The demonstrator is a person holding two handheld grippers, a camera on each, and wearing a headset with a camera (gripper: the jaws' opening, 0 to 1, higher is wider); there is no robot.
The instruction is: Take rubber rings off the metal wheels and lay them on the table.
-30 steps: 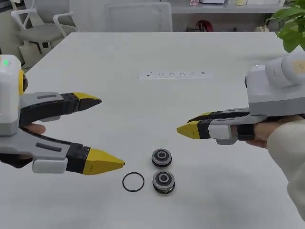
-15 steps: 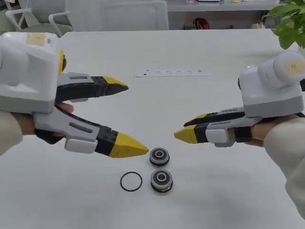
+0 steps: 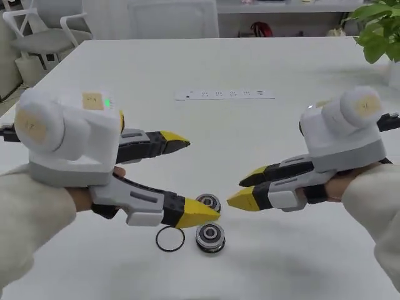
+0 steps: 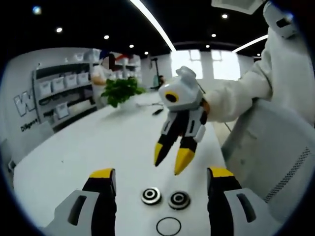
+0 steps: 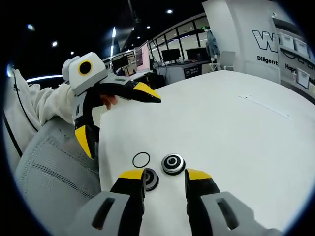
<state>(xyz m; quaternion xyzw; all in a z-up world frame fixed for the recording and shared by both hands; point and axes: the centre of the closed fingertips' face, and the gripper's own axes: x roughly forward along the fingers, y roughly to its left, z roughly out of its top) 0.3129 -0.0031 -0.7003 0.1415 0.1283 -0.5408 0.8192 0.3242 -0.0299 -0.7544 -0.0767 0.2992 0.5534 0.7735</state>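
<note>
Now left tool (image 3: 203, 178) advanced beside wheels (image 3: 210, 237), right tool (image 3: 235, 190) slightly nearer.

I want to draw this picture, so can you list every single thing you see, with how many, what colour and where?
table: 1, white, under everything
metal wheels: 2, silver with dark middles, side by side on the table, near the gripper tips
rubber ring: 1, black, flat on the table, left of the nearer wheel
socket strip: 1, white, further back on the table
plant: 1, green, far right corner
chairs: at least 2, pale grey, behind the table
left gripper: 1, grey and black with yellow tips, wide open over the wheels
right gripper: 1, same colours, slightly open, pointing at the wheels
sleeves: 2, cream, at both side edges
</note>
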